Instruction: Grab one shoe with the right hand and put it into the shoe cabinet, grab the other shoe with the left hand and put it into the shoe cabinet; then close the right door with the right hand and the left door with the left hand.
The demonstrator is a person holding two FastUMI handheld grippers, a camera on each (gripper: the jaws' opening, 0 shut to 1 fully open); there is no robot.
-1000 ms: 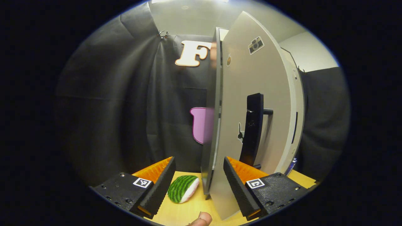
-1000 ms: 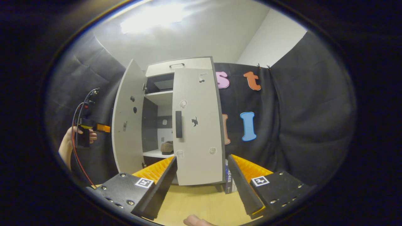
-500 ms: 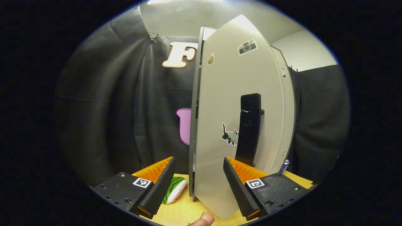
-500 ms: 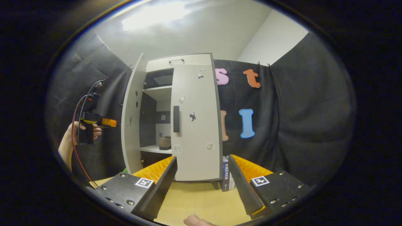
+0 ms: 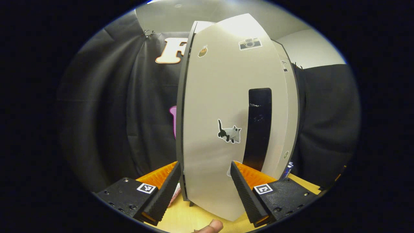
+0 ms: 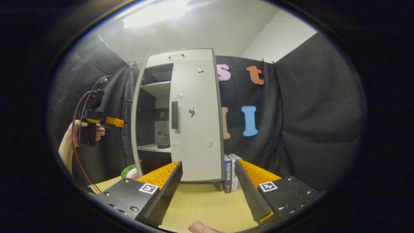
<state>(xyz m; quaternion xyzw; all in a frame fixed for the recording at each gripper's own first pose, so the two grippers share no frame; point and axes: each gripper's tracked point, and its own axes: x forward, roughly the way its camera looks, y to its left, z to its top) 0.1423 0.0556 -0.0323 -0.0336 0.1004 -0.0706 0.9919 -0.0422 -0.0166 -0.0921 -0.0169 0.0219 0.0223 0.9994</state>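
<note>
At the shoe cabinet [image 6: 181,97], left door [image 5: 226,123] swung further shut — both hand-held grippers apart.

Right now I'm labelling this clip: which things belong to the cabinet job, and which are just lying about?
Belongs to the job:
shoe cabinet
left door
right door
shoe on a shelf inside
left tongs

Lying about:
books beside the cabinet
green striped toy on the table

The wooden table [image 6: 207,207] carries the shoe cabinet [image 6: 194,123] and books [image 6: 230,173].
</note>
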